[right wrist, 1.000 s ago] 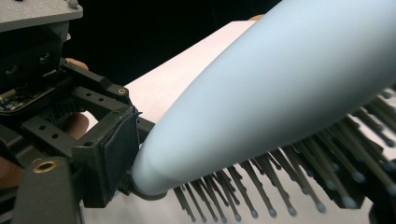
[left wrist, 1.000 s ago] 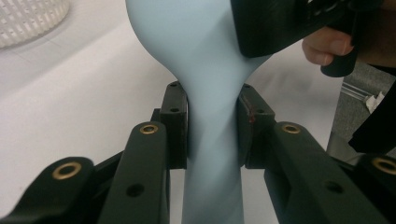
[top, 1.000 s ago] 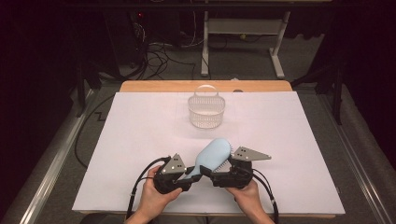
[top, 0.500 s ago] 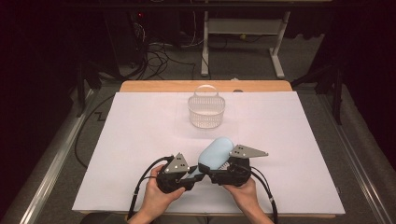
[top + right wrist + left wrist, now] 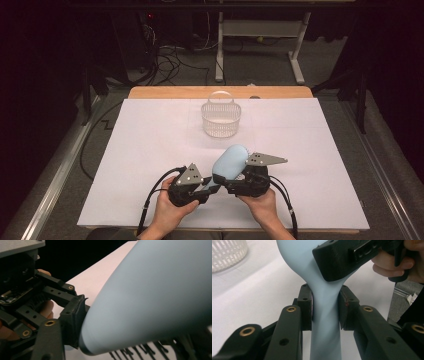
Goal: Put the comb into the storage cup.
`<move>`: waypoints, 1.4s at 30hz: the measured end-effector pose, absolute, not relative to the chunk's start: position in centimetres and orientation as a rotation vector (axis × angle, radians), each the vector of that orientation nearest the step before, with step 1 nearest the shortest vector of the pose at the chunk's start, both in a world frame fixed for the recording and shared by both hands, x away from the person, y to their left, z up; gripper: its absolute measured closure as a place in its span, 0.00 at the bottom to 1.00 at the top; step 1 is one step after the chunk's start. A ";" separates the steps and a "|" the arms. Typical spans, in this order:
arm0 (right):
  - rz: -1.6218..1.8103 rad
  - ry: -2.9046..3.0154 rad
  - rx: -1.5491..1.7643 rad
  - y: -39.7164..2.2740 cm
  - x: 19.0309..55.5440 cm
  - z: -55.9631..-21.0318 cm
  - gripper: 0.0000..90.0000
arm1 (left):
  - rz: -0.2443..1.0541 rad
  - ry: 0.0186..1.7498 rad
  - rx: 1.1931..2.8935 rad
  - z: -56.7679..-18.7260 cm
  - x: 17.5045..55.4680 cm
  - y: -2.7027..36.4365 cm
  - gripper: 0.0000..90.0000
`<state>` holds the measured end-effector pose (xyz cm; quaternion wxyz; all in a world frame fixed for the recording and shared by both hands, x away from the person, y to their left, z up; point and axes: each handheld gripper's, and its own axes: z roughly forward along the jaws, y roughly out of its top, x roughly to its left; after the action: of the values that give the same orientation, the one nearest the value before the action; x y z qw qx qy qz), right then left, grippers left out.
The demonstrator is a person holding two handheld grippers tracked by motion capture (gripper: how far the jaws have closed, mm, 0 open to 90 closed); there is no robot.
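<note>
On the white table sheet, beyond a dim, probably cable-strewn floor.

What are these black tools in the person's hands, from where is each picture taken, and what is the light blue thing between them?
A person sits at a table and holds one black two-jaw tool in each hand. The top picture comes from a camera above the table; the other two come from cameras that ride on each tool. The left hand-held gripper is clamped on the narrow handle of a pale blue plastic hairbrush; in its own view, the pads press the handle from both sides. The right hand-held gripper has just been closing its jaws around the brush's wide head. Whether it grips yet is hard to tell. On the white table cover, farther back, stands a white slatted plastic basket.
</note>
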<state>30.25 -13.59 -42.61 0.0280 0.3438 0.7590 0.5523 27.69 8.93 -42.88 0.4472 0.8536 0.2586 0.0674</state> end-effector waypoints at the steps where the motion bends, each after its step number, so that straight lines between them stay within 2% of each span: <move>1: 1.714 2.345 1.068 -13.6 30.2 -42.5 0.44 | 0.165 0.642 2.111 -42.8 27.7 9.0 0.76; 17: 1.758 2.349 1.039 -13.6 30.3 -41.8 0.58 | 0.131 0.638 2.082 -42.6 28.2 9.3 0.76; 31: 1.761 2.366 1.056 -13.9 30.6 -41.7 0.62 | 0.086 0.627 2.070 -42.6 28.5 9.4 0.63; 42: 1.748 2.386 1.053 -13.9 30.7 -41.7 0.62 | 0.106 0.625 2.064 -42.6 28.5 9.3 0.50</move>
<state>30.71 -13.92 -41.71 0.0013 0.3353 0.7600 0.5568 28.47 9.31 -42.60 0.4716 0.8429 0.2554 0.0433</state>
